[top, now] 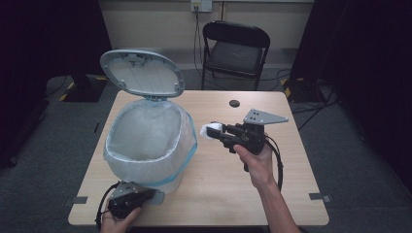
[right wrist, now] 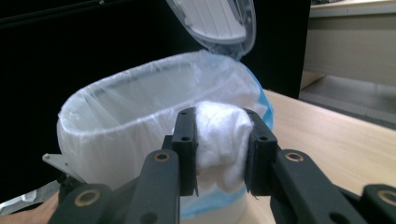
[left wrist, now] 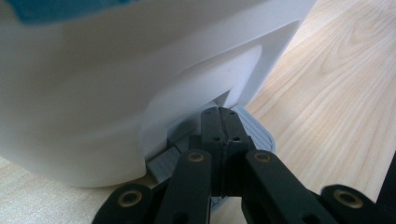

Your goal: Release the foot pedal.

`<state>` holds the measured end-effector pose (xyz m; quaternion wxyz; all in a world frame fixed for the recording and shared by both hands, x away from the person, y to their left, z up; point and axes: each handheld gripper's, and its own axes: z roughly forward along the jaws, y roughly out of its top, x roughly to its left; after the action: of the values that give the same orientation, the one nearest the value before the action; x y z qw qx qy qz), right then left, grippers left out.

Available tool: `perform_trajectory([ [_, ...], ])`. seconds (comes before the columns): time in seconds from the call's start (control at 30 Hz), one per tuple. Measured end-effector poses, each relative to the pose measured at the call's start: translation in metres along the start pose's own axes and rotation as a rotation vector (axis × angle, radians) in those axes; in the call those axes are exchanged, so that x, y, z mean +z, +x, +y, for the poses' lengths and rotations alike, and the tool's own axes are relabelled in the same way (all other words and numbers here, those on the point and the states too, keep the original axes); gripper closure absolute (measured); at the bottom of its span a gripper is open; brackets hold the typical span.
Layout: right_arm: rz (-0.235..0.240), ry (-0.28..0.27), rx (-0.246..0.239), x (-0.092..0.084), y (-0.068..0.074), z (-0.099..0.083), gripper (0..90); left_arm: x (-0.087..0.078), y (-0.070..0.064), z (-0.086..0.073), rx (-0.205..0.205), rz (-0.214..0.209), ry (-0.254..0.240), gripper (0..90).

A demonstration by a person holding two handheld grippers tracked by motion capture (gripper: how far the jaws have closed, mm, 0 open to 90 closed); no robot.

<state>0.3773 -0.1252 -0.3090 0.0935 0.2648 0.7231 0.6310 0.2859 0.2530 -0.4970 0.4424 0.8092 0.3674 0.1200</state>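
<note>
A white pedal bin lined with a clear bag stands on the left half of the table, its grey lid raised. My right gripper is shut on a crumpled white tissue, held in the air just right of the bin's rim. The tissue sits squeezed between both pads, with the bin's open mouth behind it. My left gripper is low at the front of the bin, shut, its jaws resting on the grey foot pedal.
A wooden table has bare room on its right half. A small dark round hole sits near the far edge. A black folding chair stands behind the table. Dark curtains flank both sides.
</note>
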Motion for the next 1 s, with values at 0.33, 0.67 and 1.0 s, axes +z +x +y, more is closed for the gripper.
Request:
perform_trajectory([
  [0.33,0.029,-0.039,-0.031,0.006,0.004,0.03,70.7,0.0,0.0,0.0,0.003,-0.003,0.0,90.0],
  [0.67,0.09,-0.028,-0.067,0.028,0.02,0.059,70.7,0.0,0.001,0.0,-0.015,-0.007,-0.006,90.0],
  [1.0,0.138,-0.008,-0.104,0.058,0.035,0.08,70.7,0.0,0.0,0.0,0.002,0.001,0.0,90.0],
])
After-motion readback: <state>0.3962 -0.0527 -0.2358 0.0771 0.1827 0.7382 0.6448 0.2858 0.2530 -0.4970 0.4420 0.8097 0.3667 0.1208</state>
